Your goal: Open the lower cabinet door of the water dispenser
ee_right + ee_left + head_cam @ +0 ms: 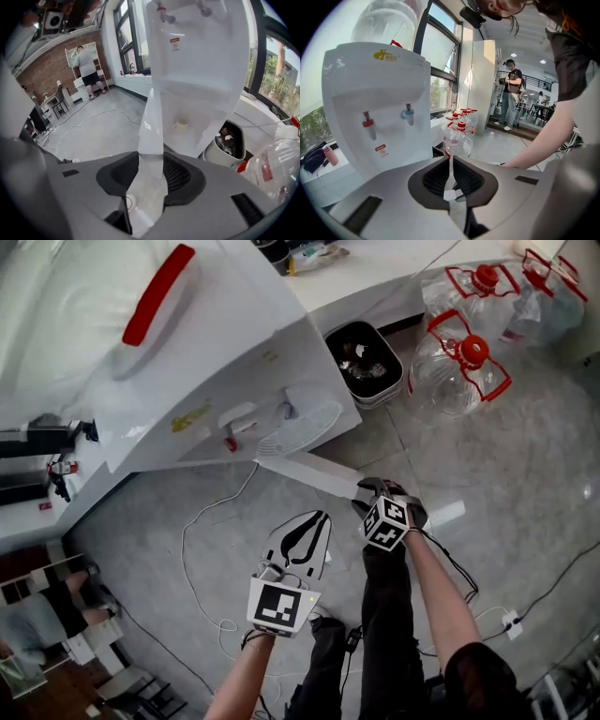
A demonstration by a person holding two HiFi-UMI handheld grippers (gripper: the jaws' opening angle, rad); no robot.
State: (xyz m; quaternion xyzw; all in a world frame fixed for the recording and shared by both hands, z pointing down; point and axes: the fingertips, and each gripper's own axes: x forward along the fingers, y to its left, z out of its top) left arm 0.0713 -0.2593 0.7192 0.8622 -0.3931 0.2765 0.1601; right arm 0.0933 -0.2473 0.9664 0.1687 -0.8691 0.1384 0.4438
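The lower cabinet door (307, 473) is standing swung out from the water dispenser (234, 362) toward four o'clock in the head view, and the right gripper (372, 489) is clamping its jaws on the door's free edge. The left gripper (317, 517) is hovering at seven o'clock of the right one, its jaws sitting together on nothing. A waste bin (366, 362) and water bottles (464, 371) are standing at two o'clock of the door.

We stand on a grey marbled floor (525, 474). A white counter (394, 277) runs along the far side. Tall dark-framed windows (440, 47) let in daylight. Far off to the left is a brick wall (42, 61), and ceiling lights (513, 55) glow in the distance.
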